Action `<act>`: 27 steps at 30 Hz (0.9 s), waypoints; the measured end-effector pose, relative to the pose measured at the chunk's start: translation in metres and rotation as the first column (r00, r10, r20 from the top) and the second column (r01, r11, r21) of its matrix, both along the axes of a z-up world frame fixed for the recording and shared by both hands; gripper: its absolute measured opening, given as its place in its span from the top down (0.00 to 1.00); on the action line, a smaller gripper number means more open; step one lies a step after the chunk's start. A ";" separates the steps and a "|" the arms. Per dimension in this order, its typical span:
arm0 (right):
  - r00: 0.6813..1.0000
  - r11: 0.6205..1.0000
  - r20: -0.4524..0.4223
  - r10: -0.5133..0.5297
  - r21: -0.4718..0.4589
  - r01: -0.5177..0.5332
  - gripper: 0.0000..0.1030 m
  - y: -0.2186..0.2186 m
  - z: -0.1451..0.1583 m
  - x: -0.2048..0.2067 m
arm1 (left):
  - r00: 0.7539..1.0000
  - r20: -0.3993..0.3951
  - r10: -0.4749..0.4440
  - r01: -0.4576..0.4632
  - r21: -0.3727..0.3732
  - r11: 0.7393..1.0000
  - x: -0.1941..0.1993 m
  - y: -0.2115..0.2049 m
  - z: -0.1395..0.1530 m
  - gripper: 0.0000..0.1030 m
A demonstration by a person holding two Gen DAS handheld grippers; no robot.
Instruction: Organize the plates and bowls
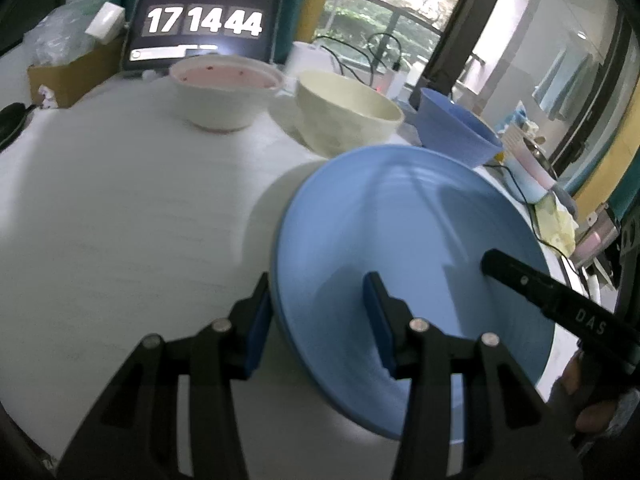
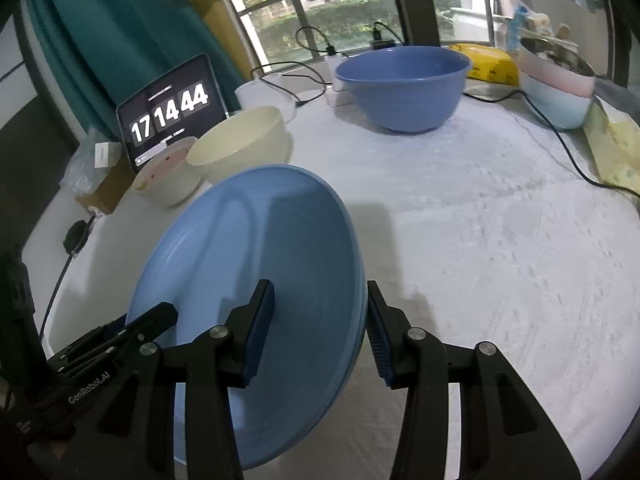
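Note:
A light blue plate is tilted up off the white table, held between both grippers. My left gripper straddles its left rim, one finger outside, one inside, jaws partly apart. My right gripper straddles the plate's right rim the same way. Whether either pad presses the rim is unclear. A pink-lined white bowl, a cream bowl and a darker blue bowl stand behind. The blue bowl is far centre in the right wrist view.
A tablet clock stands at the table's back edge. A cardboard box with bags is at back left. Stacked pastel bowls, a yellow pack and black cables lie at the right. The table has a white cover.

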State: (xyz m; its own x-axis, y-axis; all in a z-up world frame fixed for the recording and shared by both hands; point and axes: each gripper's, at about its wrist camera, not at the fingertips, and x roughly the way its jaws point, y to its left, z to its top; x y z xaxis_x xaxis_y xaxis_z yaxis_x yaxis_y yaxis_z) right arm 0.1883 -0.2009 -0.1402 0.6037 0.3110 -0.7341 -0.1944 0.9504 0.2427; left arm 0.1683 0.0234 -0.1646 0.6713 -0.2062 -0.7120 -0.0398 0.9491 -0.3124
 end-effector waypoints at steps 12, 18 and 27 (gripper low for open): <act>0.997 0.997 -0.008 0.080 -0.014 -0.081 0.54 0.048 -0.001 0.010 | 0.997 -0.002 0.081 -0.081 -0.009 0.997 -0.009 0.045 -0.001 0.56; 0.993 0.994 -0.022 0.114 -0.005 -0.114 0.54 0.069 -0.003 0.015 | 0.993 -0.009 0.114 -0.114 0.006 0.994 -0.011 0.063 -0.003 0.56; 0.989 0.990 -0.053 0.139 -0.006 -0.140 0.54 0.084 -0.012 0.020 | 0.989 -0.039 0.143 -0.143 0.013 0.990 -0.011 0.074 -0.010 0.56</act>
State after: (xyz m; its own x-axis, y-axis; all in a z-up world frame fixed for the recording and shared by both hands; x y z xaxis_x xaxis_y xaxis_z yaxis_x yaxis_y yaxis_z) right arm 0.2087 -0.1167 -0.1519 0.5158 0.3820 -0.7668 -0.3126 0.9173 0.2466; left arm 0.1578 0.0973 -0.1746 0.6645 -0.1029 -0.7402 -0.1874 0.9359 -0.2983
